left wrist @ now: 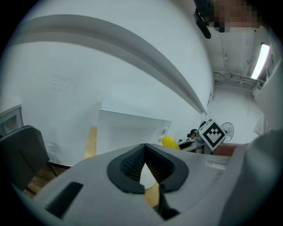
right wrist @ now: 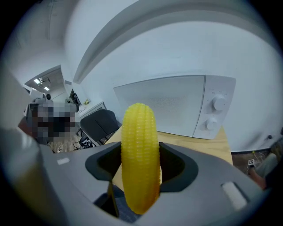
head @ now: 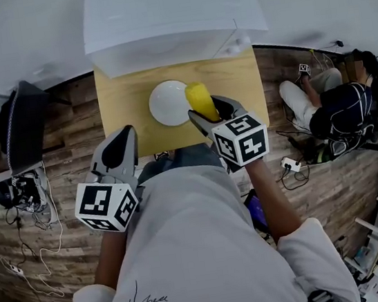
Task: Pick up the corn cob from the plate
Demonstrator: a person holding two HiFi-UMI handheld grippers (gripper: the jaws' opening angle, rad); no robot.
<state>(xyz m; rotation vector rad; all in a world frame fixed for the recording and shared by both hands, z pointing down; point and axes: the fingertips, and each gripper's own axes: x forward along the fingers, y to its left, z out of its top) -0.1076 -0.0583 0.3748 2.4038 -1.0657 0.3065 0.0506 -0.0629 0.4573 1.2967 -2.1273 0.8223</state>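
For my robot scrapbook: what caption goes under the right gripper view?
Right gripper clamps the yellow corn cob upright, with a white microwave on the wooden table behind.

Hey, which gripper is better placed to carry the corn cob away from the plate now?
Right. The right gripper is shut on the corn cob, at the plate's right edge. The left gripper sits back at the table's near edge, jaws together and empty.

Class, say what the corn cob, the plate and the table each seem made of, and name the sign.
Corn cob: likely plastic or rubber; even glossy yellow, moulded kernel rows.
Plate: ceramic or plastic, unclear; smooth plain white, slight sheen.
Table: wood or wood-look laminate; pale tan, matt top.
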